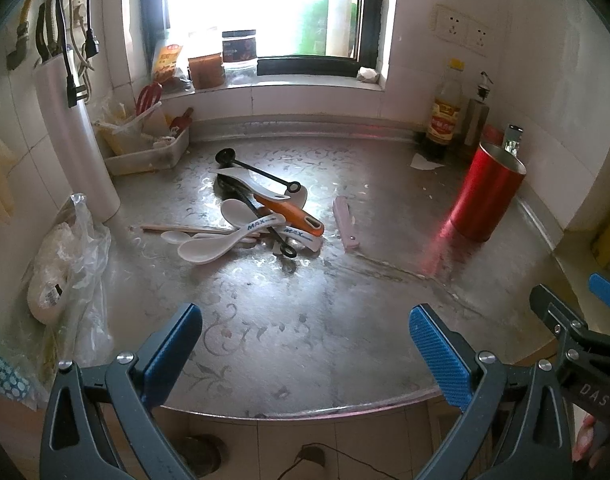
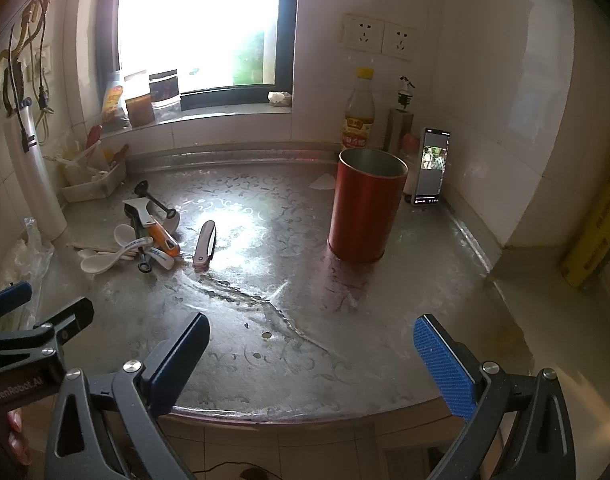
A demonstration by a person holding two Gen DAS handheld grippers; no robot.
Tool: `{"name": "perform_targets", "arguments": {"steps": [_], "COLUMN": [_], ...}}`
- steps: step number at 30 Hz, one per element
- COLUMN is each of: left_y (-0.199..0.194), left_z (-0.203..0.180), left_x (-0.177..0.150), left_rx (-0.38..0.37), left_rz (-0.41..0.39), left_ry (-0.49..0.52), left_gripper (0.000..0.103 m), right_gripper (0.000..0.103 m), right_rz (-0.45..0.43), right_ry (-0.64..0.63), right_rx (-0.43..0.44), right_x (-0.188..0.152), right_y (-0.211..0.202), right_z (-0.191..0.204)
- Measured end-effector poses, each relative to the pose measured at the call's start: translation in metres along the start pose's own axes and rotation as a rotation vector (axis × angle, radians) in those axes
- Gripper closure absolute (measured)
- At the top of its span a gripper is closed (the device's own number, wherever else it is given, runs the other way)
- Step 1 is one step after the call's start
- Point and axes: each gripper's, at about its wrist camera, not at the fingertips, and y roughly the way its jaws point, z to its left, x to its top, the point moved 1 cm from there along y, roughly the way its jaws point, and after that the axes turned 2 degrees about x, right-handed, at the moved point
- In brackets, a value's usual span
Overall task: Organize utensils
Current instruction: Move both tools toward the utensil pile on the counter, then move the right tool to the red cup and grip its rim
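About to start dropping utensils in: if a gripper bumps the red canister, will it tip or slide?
The red canister stands upright, tall for its base, so a bump near the rim could probably tip it. It looks open-topped with nothing showing above the rim, so it may be light. On the shiny metal counter it may slide easily; lower utensils in from above.

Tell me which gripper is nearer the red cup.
Right. The right gripper hovers open at the counter's front edge, with the red cup just ahead. The left gripper, also open, sits further left, facing the utensil pile.
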Motion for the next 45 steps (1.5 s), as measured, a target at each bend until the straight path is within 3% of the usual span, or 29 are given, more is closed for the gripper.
{"name": "perform_targets", "arguments": {"steps": [11,18,26,35,45], "left_y": [0.024,0.052,0.071,0.085,0.09], "left_z": [0.022,0.042,0.033,0.005,-0.021], "left_x": [0.015,0.022,0.032,0.049,0.05], "left_rx": [-0.044,-0.077,-0.085,-0.043,0.066], "left_rz": [0.005,0.028,0.012,0.014,0.03], "left_ry": [-0.033,-0.104,-0.151,-0.23,-0.247], "left_gripper": [0.0,0.0,0.0,0.0,0.0], "right_gripper": [0.0,0.0,0.0,0.0,0.0], "right_rz": [-0.006,-0.016,0.0,0.029,0.023], "right_ry": [0.072,0.142,0.139,0.063,-0.009], "right_rx": [0.051,0.011,-0.015,0.047,0.128], "right_x": [0.011,0.02,0.032,0.05,0.07], "right_y": [0.028,0.057,0.086,0.134,0.177], "right_z": [-0.006,-0.022,-0.045,-0.078,-0.097]}}
